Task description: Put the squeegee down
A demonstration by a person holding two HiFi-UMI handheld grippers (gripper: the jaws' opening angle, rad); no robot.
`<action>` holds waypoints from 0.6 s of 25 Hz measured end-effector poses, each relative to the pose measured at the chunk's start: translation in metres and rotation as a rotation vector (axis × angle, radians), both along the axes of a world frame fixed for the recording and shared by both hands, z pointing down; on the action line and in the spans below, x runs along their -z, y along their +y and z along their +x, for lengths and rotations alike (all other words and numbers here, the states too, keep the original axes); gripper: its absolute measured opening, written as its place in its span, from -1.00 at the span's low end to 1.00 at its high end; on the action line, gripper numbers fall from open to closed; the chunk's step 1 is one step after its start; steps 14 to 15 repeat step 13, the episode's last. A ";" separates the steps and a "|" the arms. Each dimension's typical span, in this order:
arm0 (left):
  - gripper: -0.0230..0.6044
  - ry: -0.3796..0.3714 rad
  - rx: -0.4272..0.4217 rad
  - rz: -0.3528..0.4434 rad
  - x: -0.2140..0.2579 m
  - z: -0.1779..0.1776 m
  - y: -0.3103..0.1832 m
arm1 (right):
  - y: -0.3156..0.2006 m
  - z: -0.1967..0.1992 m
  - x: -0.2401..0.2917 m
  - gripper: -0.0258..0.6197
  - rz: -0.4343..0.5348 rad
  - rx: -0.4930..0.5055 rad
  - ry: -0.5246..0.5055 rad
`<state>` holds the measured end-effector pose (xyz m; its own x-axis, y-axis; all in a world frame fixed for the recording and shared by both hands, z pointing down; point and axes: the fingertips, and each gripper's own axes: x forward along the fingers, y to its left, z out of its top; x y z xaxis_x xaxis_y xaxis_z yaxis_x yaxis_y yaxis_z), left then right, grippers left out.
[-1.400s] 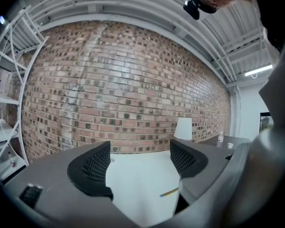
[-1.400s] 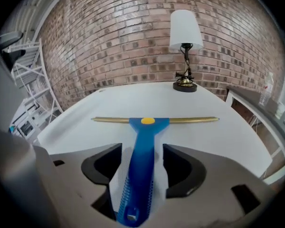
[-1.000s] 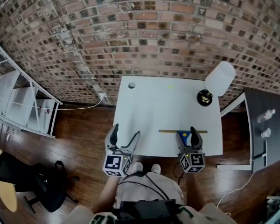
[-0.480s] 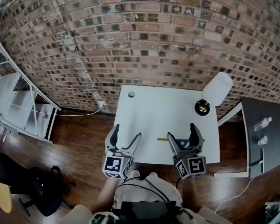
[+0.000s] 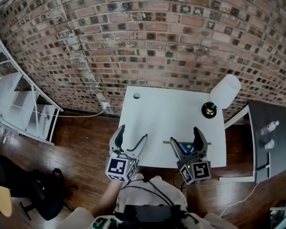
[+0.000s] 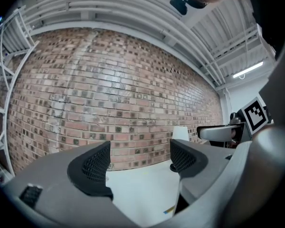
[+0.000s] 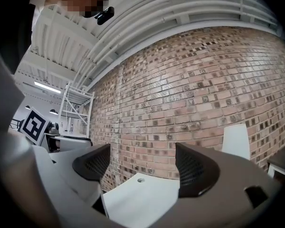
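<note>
A: Step in hand?

B: Put-down looks finished, as I judge it. The squeegee (image 5: 186, 147) lies flat on the white table (image 5: 152, 113), near the edge closest to the person. Nothing grips it.

A: State of the right gripper (image 5: 186, 138)?

B: Jaws wide apart. Its own view shows only brick wall and tabletop between the pads, no squeegee.

A: Where is the squeegee relative to it?

B: In the head view, directly beneath. The blue handle shows in the gap between the two fingers, and the yellow blade strip runs out past both of them, left and right. The gripper points level at the wall, so I read it as above the tool, not touching.

A: Left gripper (image 5: 132, 133)?

B: Also open and empty, over the table's near-left corner. The squeegee sits off to its right, well apart. Only a yellow-and-blue tip shows low in its view, right of its jaws.

A: Next move?

B: Little, by my reading: keep both grippers off the tool and draw back without nudging the handle.
</note>
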<state>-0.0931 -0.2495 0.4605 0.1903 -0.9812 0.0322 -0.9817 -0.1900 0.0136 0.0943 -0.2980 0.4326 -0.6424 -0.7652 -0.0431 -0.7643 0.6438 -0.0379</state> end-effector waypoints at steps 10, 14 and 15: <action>0.30 -0.011 -0.032 -0.008 -0.003 0.000 -0.004 | 0.003 0.013 0.012 0.49 0.036 -0.056 -0.015; 0.30 -0.010 -0.033 -0.014 -0.006 0.000 -0.004 | 0.000 0.012 0.013 0.49 0.033 -0.054 -0.019; 0.30 -0.010 -0.033 -0.014 -0.006 0.000 -0.004 | 0.000 0.012 0.013 0.49 0.033 -0.054 -0.019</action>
